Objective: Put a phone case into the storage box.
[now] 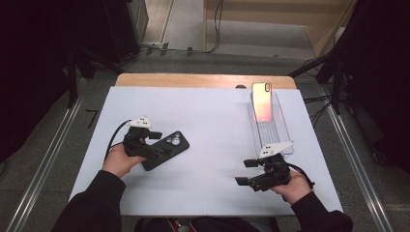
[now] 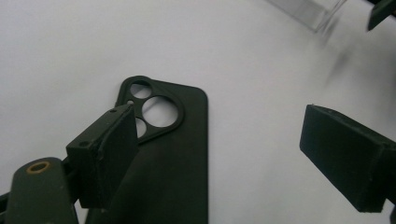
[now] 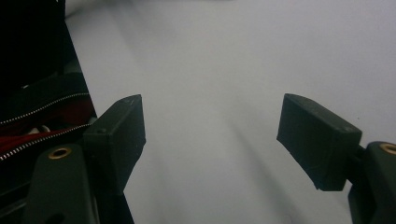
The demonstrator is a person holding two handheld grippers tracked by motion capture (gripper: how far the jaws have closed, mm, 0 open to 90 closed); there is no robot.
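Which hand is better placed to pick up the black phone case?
Left. The left gripper hovers open right over the case, while the right gripper sits open across the table, near the clear tray.

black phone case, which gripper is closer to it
Left. The left gripper sits right over the black phone case, jaws open. The right gripper is far across the table, near the clear tray.

A black phone case (image 1: 167,149) is seen lying flat on the white table top (image 1: 208,125), left of centre — back side up, camera cut-outs toward the far right. Its near end is partly covered from view; no damage is observed.
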